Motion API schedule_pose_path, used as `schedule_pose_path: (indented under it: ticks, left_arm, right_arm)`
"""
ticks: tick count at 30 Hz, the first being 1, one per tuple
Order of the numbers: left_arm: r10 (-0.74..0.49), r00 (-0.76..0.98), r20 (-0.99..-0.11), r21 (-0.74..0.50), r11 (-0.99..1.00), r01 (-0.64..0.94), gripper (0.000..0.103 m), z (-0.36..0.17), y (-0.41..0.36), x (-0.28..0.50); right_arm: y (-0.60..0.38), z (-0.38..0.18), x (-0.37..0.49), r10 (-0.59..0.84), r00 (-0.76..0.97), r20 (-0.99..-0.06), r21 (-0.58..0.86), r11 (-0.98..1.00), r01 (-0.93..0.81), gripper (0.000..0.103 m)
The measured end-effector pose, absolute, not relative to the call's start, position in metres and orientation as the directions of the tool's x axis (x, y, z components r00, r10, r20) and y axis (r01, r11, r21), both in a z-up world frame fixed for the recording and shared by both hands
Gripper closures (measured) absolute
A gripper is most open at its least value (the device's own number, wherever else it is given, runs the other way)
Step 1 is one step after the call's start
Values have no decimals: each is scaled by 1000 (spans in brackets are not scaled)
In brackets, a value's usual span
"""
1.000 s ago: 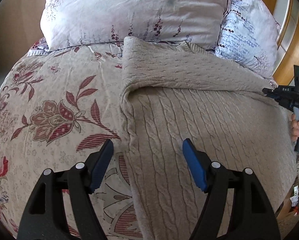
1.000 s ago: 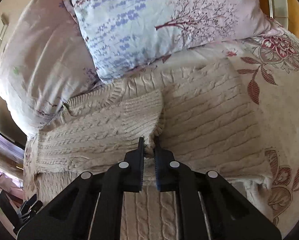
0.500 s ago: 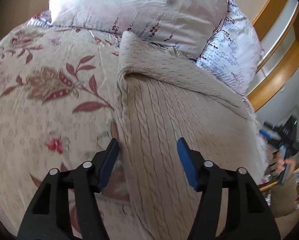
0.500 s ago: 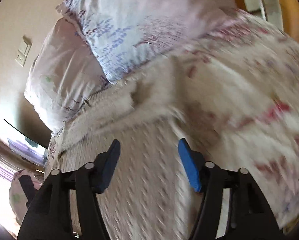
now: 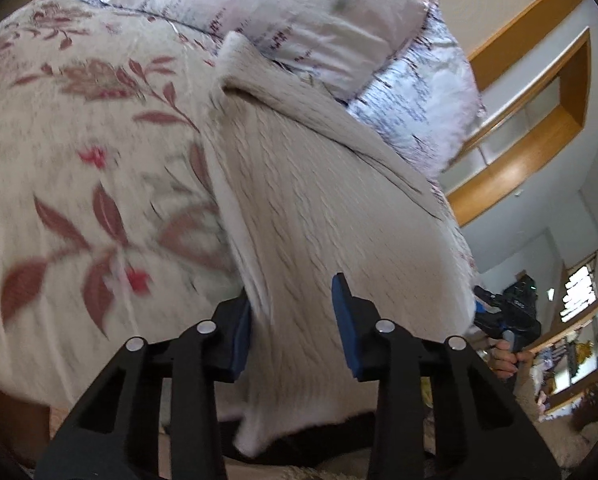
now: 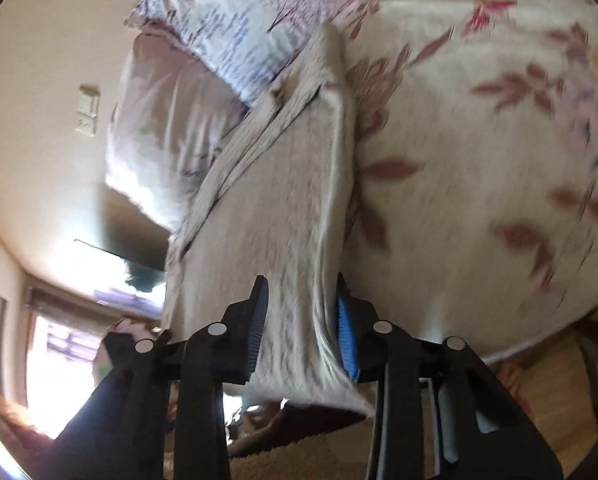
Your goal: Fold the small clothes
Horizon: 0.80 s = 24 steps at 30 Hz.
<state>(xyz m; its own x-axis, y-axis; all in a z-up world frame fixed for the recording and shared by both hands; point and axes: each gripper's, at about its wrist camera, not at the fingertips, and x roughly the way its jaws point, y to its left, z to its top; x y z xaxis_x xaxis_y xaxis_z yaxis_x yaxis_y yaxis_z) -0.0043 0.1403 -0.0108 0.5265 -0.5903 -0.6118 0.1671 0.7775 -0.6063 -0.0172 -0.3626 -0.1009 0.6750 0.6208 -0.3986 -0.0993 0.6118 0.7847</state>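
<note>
The sweater [image 5: 311, 216] is lying on the bed [image 5: 79, 168], near hem overhanging. Soft, thick, floppy; both corners need pinching. Left gripper [image 5: 293, 324] and right gripper [image 6: 301, 324] are closing around them, not yet clamped.

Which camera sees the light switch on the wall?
The right wrist view: the light switch sits on the beige wall, left of the pillows. The left wrist view looks the other way and shows none of it.
</note>
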Motion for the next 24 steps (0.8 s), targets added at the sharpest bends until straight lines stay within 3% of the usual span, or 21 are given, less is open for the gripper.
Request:
schedule_pose_path:
  ticks: [10,14,17,19,24]
  left_arm:
    - [-634,474,-611,-627,753,199,81,-14,129,-28]
    - [-649,429,-628,-631,748,206,94,-17,123,-29]
    - [-626,422,-656,-592,773,227,95,-14,118,-27]
    - [-611,434,-662,-571,786,236,96,-9,116,-23]
    - [-577,521,-629,-542,806,239,96,13,127,-10]
  right_arm:
    - [-336,-101,-43,629,620,-469,705,690,-168,77]
    - [-324,-99,-47,609,603,-515,646,738,-194,84]
    - [-307,-93,-47,564,612,-555,564,796,-222,93]
    - [-304,-86,-47,540,644,-542,536,812,-230,95]
    - [-304,-41,-59,423,821,-384,414,873,-257,95]
